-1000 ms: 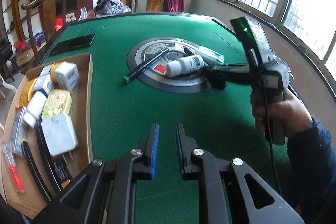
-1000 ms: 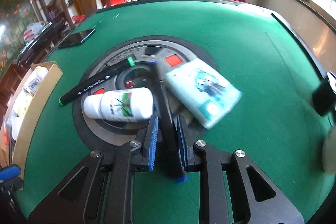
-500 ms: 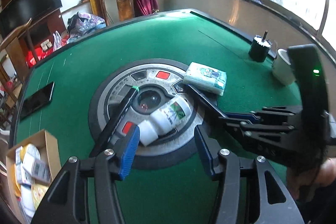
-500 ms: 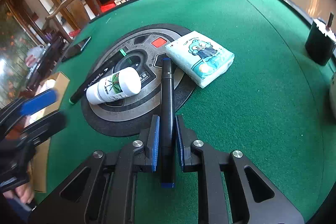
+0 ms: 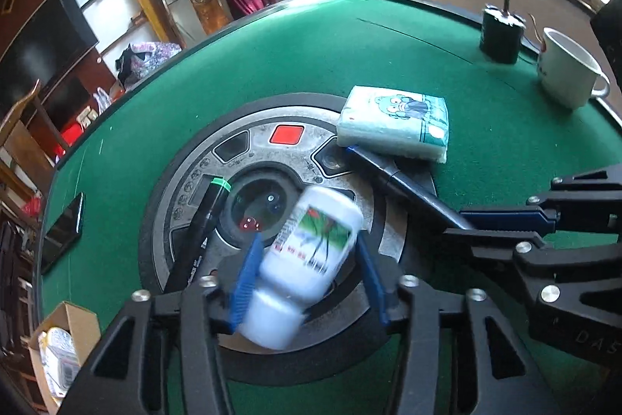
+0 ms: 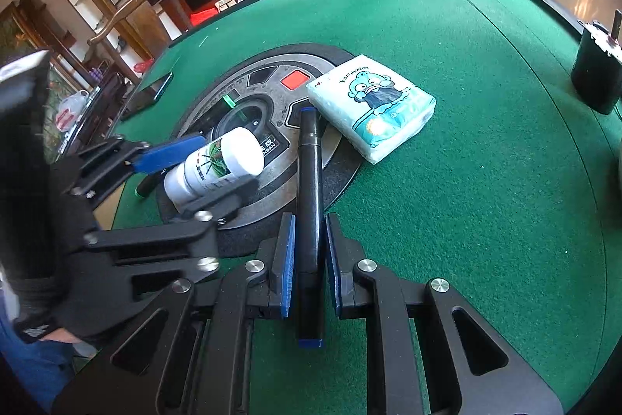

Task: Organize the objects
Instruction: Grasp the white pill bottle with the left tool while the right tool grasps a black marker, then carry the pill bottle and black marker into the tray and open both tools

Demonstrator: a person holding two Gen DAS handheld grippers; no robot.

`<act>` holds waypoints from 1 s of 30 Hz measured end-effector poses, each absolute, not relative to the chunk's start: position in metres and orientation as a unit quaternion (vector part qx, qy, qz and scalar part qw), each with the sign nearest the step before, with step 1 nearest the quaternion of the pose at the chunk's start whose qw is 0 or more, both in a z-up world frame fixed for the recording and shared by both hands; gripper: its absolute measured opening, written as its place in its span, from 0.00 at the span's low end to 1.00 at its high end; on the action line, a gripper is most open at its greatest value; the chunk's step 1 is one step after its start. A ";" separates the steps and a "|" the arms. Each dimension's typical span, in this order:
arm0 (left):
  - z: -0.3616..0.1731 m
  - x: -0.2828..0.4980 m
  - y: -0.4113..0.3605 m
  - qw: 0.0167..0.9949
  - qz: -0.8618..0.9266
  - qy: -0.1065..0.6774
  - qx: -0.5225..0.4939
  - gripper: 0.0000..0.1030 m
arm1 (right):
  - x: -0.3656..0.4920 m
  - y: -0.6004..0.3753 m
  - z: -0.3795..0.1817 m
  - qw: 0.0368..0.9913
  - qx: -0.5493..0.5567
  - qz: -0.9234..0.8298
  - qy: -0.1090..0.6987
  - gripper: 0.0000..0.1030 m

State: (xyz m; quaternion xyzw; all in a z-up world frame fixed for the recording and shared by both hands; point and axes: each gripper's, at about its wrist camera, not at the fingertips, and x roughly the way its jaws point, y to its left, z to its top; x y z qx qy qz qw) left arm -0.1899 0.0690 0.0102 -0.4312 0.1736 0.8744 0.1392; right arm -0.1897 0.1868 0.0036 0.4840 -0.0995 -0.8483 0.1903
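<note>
Green felt table [image 5: 272, 65] carrying everything; round metal centre panel [image 5: 295, 158] sitting mid-table. Tissue pack [image 5: 392, 123] lying at the panel's far right rim, half on felt. White mug [image 5: 567, 69] and dark cylinder [image 5: 499, 34] standing near the right edge. Cardboard box [image 5: 74, 321] sitting at the near left edge.

My left gripper [image 5: 307, 275] has just been closing; jaws straddling the white bottle [image 5: 311, 255] on the panel, left pad touching, right pad apart from it. My right gripper [image 6: 307, 259] is clamping the blue-capped marker [image 6: 309, 181]. Green-capped marker [image 5: 202, 236] lying on the panel's left side.
</note>
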 end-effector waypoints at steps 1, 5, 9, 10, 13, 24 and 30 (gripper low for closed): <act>0.010 -0.190 0.067 0.138 0.875 0.160 -0.435 0.33 | -0.189 0.187 0.004 0.190 0.484 -0.849 -0.098 0.14; 0.010 -0.181 0.061 0.122 0.883 0.130 -0.434 0.33 | -0.188 0.185 0.004 0.188 0.483 -0.850 -0.091 0.14; 0.011 -0.163 0.051 0.104 0.885 0.080 -0.446 0.33 | -0.186 0.179 0.006 0.183 0.479 -0.856 -0.067 0.14; 0.011 -0.159 0.048 0.102 0.885 0.070 -0.449 0.33 | -0.186 0.177 0.006 0.181 0.478 -0.857 -0.060 0.14; 0.011 -0.141 0.041 0.095 0.884 0.053 -0.454 0.33 | -0.182 0.171 0.008 0.190 0.477 -0.857 -0.048 0.14; 0.020 -0.073 0.006 0.079 0.898 -0.014 -0.433 0.33 | -0.163 0.150 0.015 0.234 0.466 -0.852 -0.042 0.14; 0.034 -0.040 -0.019 0.079 0.908 -0.043 -0.409 0.33 | -0.128 0.134 0.019 0.263 0.459 -0.847 -0.046 0.14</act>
